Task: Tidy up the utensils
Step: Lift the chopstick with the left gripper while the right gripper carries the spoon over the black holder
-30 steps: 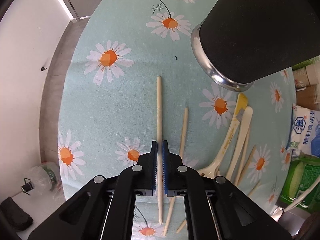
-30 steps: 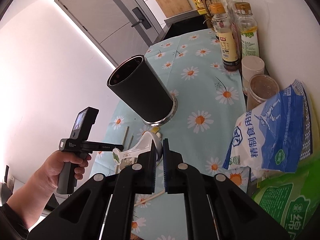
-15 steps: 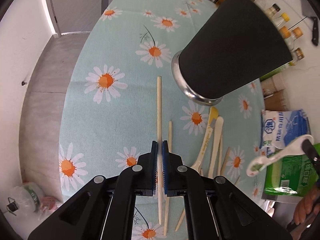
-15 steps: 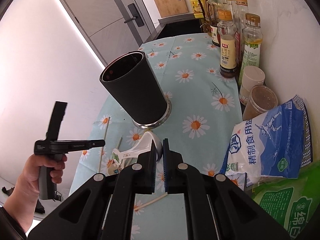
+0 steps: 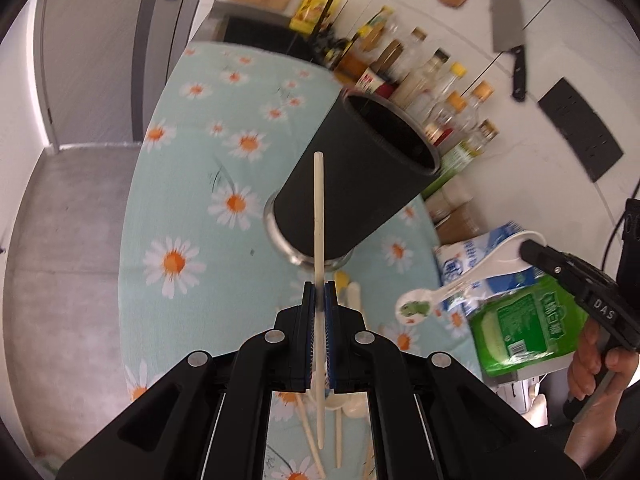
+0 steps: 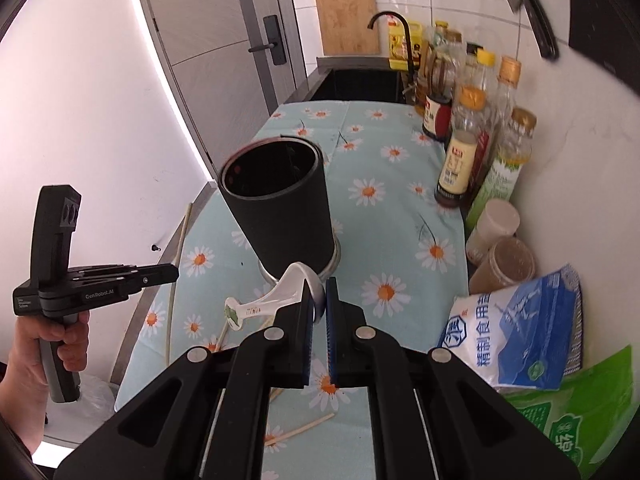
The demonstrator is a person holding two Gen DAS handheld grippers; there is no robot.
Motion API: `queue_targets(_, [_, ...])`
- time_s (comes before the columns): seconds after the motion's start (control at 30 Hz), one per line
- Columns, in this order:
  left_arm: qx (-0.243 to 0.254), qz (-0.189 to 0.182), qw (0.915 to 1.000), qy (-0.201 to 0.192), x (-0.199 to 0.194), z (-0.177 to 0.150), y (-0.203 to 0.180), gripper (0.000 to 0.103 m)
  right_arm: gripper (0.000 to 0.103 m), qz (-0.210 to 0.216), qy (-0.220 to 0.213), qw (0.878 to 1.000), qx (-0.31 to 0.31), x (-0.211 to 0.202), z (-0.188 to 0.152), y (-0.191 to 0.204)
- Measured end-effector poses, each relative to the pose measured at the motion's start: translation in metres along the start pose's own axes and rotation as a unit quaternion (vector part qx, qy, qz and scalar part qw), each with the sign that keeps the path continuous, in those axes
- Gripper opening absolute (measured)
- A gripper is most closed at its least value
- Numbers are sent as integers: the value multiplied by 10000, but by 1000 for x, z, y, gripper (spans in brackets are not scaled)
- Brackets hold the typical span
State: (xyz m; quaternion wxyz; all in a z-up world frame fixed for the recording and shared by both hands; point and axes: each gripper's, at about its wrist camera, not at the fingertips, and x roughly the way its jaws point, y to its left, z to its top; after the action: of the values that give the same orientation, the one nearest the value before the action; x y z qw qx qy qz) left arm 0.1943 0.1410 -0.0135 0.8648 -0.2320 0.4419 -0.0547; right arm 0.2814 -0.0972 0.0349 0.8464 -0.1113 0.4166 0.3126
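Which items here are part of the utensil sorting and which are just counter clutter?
Job:
- chopstick in the left gripper
- ceramic spoon in the right gripper
- black holder
- loose chopsticks and spoons on the cloth

Clutter:
- sauce bottles
- salt bag
- green packet
- cleaver

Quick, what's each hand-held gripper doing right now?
Left hand-held gripper: shut on a long pale wooden chopstick.
Right hand-held gripper: shut on a white ceramic spoon.
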Motion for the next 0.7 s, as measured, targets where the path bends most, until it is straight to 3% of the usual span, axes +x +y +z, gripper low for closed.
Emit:
queue_targets(0.3, [675,-261,9902,-1192,-45,42,-32,4,7,-321,-270,9966,-714,-25,41,26])
queue_targets(0.5, [1168,-315,9745,-1891,-60,70,-59,4,7,-669,-559,9919,-928,-46,76,33])
queue_targets(0.7, [1437,-304,9594,-2408,-57,97,-78,4,7,-858,-481,9877,-1215,-35,107,41])
